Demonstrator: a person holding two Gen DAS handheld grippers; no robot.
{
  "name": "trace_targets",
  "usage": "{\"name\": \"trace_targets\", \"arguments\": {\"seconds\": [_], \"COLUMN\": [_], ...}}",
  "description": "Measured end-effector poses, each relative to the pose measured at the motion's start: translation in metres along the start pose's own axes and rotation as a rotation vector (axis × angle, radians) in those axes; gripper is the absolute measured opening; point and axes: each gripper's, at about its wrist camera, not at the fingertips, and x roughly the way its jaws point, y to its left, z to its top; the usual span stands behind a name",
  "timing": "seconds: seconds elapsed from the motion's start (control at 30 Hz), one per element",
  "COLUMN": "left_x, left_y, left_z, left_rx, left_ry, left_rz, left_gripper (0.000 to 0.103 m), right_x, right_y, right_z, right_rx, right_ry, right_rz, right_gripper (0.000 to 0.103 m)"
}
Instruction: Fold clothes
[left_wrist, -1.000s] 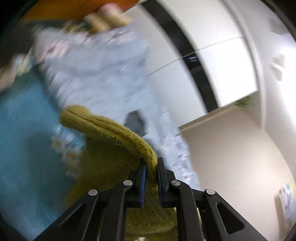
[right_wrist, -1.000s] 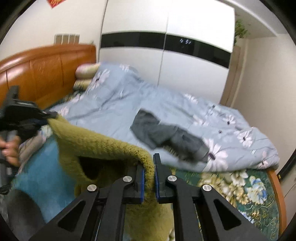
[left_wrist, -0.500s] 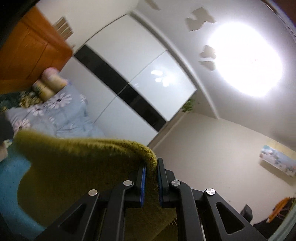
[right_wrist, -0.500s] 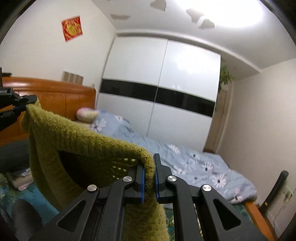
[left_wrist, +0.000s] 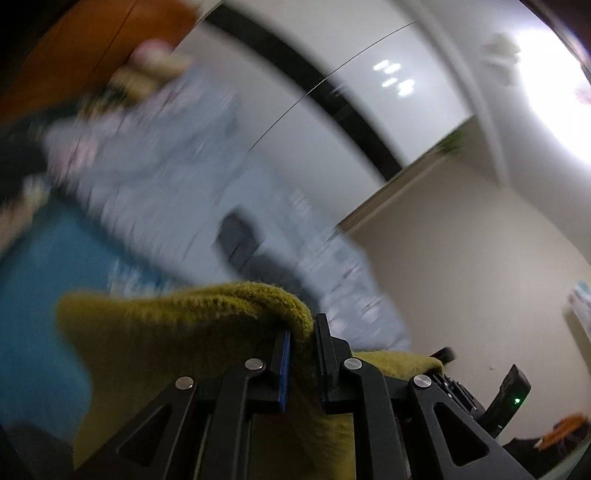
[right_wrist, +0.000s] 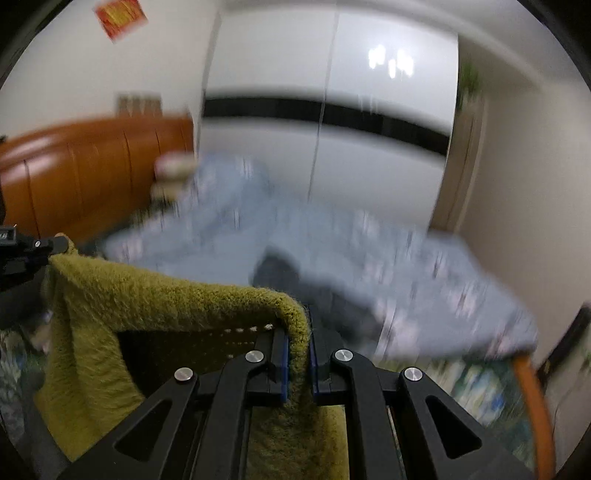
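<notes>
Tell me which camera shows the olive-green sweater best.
The right wrist view. There the olive-green sweater hangs spread between the right gripper and the left gripper, its top edge and dark inside visible. The left wrist view shows only a blurred fold of it pinched at the fingers.

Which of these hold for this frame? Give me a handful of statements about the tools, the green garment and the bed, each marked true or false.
1. The right tool is shut on the olive-green fuzzy garment. True.
2. The left tool is open and holds nothing. False: it is shut on the same garment's edge.
3. A dark grey garment lies on the light blue floral duvet. True.
4. The green garment lies flat on the bed. False: it hangs stretched between the two tools, above the bed.
5. The headboard is white. False: it is orange-brown wood.
</notes>
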Motion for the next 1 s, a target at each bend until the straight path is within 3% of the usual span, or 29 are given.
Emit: {"name": "trace_targets", "arguments": {"seconds": [0.13,0.27,0.6,0.8,0.87,0.93,1.0], "left_x": [0.064,0.095,0.178,0.224,0.228,0.222,0.214], "left_y": [0.059,0.081,0.053,0.084,0.097,0.105,0.109], "left_z": [-0.031,-0.051,0.028,0.029,0.021,0.016,0.012], "left_rx": [-0.118,-0.176,-0.079,-0.098,-0.114,-0.128,-0.138], "left_ry": [0.143,0.202,0.182,0.282,0.299,0.293,0.28], "left_rz": [0.108,0.155,0.205,0.295,0.279,0.266,0.25], "left_gripper": [0.013,0.013,0.013,0.014,0.019,0.037,0.045], "right_x": [0.082,0.129,0.197,0.262,0.279,0.291,0.298], "right_y": [-0.012,-0.022,-0.055,-0.066,-0.065,-0.065,-0.067], "right_z": [-0.052,-0.084,-0.026,-0.038,-0.051,-0.061,-0.066], "right_rx": [0.056,0.132,0.173,0.267,0.279,0.287,0.292], "right_ry": [0.201,0.294,0.262,0.383,0.43,0.458,0.472], "right_rz": [0.02,0.043,0.032,0.083,0.087,0.085,0.075], "right_gripper": [0.008,0.008,0.008,0.008,0.009,0.009,0.014]}}
